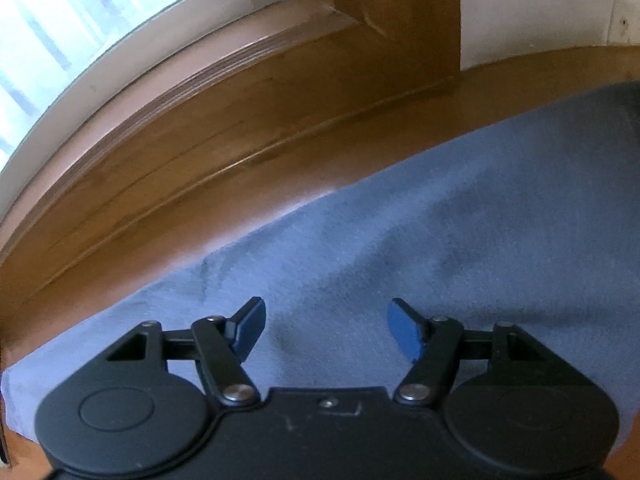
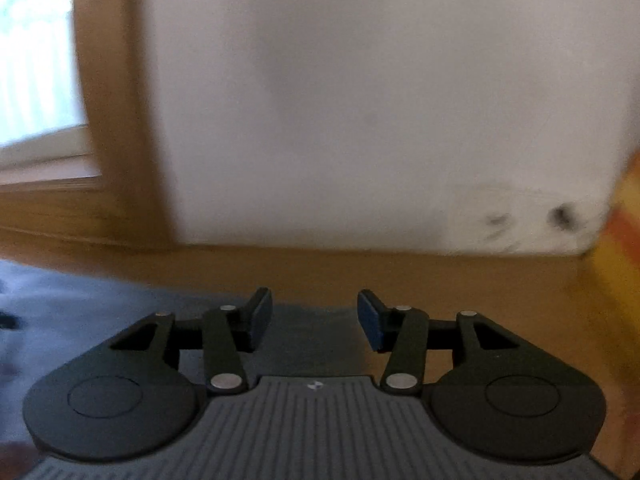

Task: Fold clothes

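— So, where's the cloth [image 1: 420,240]?

— Spread flat on the wooden table [image 1: 280,168], blue-grey, with a few soft creases. In the left view it fills the lower half, and its far edge runs slantwise, short of the window sill [image 1: 168,92].

— And the left gripper [image 1: 325,330]?

— Over the cloth, jaws wide apart, nothing between the blue pads [image 1: 252,330]. Whether the tips touch the fabric, I can't tell.

— The right gripper [image 2: 315,318]?

— Jaws parted too, somewhat narrower, and empty. It sits at the cloth's edge: in the right view, dark fabric [image 2: 80,304] lies to the left and under the fingers, bare table [image 2: 480,280] to the right.

— What's beyond it?

— A white wall [image 2: 360,100] with a blurred outlet [image 2: 560,216] low down, a wood window frame [image 2: 120,120] at left, and something yellow and orange [image 2: 620,232] at the right edge, too smeared to name.

— Is that view sharp?

— No, it's blurred throughout.
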Action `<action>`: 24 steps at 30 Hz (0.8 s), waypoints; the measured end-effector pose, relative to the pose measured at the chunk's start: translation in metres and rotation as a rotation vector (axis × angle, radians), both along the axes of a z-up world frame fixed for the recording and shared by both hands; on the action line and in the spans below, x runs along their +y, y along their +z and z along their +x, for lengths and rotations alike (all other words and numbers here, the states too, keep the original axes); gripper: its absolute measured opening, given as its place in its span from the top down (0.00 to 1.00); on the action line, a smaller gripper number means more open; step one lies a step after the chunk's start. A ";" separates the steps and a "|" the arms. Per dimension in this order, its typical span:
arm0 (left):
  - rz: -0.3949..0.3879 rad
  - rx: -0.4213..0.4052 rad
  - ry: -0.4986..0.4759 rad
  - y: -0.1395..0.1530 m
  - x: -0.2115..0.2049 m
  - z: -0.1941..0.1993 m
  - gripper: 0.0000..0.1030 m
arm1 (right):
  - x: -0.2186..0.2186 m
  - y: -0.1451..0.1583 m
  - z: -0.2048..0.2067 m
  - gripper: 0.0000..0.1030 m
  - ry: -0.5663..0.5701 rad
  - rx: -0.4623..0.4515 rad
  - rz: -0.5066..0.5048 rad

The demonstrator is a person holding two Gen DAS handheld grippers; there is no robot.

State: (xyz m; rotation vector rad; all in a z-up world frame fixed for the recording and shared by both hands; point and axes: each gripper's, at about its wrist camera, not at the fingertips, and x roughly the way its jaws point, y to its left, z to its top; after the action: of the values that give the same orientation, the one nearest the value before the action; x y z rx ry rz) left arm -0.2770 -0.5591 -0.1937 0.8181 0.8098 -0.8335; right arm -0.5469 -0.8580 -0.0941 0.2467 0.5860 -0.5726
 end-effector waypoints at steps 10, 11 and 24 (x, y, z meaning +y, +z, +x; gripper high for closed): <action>0.008 -0.031 0.018 0.012 0.026 -0.004 0.35 | -0.029 -0.043 -0.024 0.61 -0.072 -0.018 0.226; 0.005 -0.043 0.018 0.016 0.035 -0.004 0.35 | -0.026 -0.038 -0.027 0.60 -0.094 -0.025 0.224; -0.079 0.023 -0.347 0.037 0.137 -0.004 0.35 | 0.206 -0.006 -0.021 0.49 0.154 -0.013 0.015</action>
State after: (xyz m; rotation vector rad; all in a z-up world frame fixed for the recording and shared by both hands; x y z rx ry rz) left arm -0.2806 -0.4224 -0.1567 0.8933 0.6581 -1.1768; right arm -0.5676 -0.6523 -0.0999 0.2174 0.5913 -0.4181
